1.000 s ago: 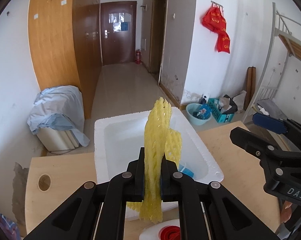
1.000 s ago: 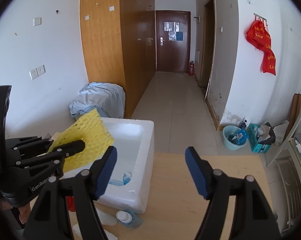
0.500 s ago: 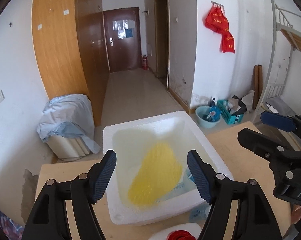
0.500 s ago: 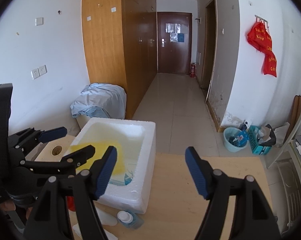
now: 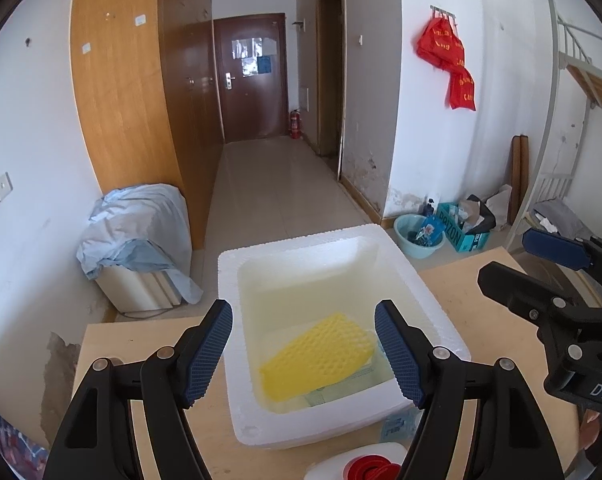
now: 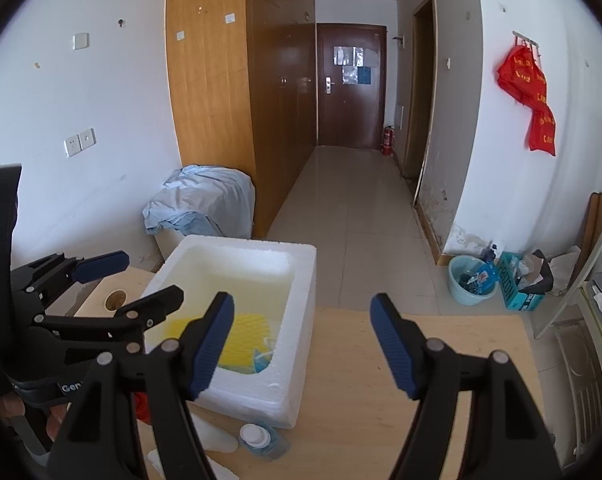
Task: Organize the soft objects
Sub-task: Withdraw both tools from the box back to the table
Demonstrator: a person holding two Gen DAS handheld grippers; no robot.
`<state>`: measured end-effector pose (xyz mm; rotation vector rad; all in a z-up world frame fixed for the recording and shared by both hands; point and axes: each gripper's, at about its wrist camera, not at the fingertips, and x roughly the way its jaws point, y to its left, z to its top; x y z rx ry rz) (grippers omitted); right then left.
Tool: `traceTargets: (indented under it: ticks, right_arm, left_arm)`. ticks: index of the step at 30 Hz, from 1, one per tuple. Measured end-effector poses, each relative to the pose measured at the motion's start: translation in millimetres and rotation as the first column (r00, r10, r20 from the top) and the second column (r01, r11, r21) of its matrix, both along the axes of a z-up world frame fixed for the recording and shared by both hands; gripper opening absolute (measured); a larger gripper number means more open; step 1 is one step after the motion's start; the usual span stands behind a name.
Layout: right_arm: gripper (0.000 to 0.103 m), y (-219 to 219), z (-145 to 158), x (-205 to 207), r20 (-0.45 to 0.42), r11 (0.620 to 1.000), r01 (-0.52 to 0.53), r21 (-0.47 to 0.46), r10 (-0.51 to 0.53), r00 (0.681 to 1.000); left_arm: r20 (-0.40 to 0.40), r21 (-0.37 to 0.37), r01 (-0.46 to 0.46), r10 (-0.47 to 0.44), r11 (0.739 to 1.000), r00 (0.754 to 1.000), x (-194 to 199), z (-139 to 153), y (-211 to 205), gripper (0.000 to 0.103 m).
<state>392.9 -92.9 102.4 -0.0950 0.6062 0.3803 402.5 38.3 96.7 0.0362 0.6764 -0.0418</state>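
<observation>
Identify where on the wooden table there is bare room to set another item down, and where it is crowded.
Free: the table to the right of the white foam box, out to its far edge. Crowded: the near edge in front of the box, with a small capped bottle and a red-capped container. The box holds a yellow foam net.

The red-capped bottle (image 5: 365,466) is cut off by the bottom edge.
</observation>
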Motion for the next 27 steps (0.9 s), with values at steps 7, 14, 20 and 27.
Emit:
traceTargets:
  ticks: [7, 14, 20, 27]
  right_arm:
    - [0.074, 1, 10, -10, 0.025, 1.000, -0.010, 0.009, 0.010, 1.000]
    - [0.075, -1, 32, -39, 0.090, 0.999, -0.021, 0.035, 0.018, 0.996]
    - [0.083, -7, 54, -80, 0.197, 0.996, -0.029, 0.087, 0.011, 0.980]
    - [0.094, -15, 58, -130, 0.310, 0.992, -0.037, 0.123, -0.003, 0.951]
  left_arm:
    - [0.014, -0.004, -0.010, 0.010, 1.000, 1.000, -6, 7, 3, 0.075]
    - [0.095, -0.021, -0.020, 0.022, 1.000, 0.995, -38, 33, 3, 0.075]
    - [0.213, -0.004, -0.069, 0.069, 0.998, 0.975, -85, 62, -2, 0.075]
    - [0.361, -0.021, -0.122, 0.121, 0.992, 0.925, -148, 80, -7, 0.089]
